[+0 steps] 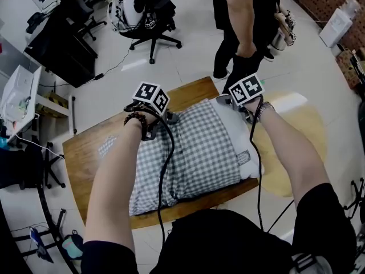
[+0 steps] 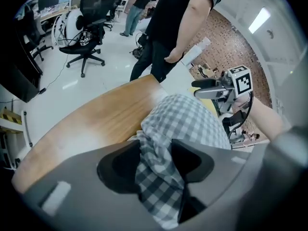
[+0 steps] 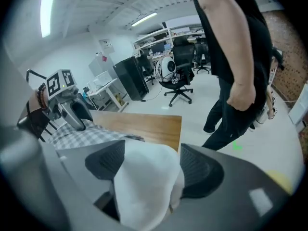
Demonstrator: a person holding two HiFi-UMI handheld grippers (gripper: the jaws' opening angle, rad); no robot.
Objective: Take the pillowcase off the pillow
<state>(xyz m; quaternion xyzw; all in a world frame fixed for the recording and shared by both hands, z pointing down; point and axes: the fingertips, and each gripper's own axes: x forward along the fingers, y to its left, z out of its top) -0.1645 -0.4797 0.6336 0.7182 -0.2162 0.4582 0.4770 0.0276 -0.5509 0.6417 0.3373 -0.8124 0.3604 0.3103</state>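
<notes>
left tool (image 2: pixel 156 165): pinching a bunched fold of the checked pillowcase (image 1: pixel 188 153), cloth packed between both pads
right tool (image 3: pixel 147 170): spread wide, white pillow (image 3: pixel 144 186) corner fills the gap and touches both pads; can't tell any squeeze
pillow lies across the desk (image 1: pixel 91 147), both tools at its far end, left on the cloth, right on the bare white part
head view only: whole layout, pillow's near long side close to the near desk edge, right end at the desk's right edge, bare wood left of the pillow
gripper views only: what sits between the pads; each also sees the other tool across the pillow
room: bystander (image 1: pixel 242 27) stands just past the desk's far right corner, office chair (image 1: pixel 151 16) further back, open floor between them
</notes>
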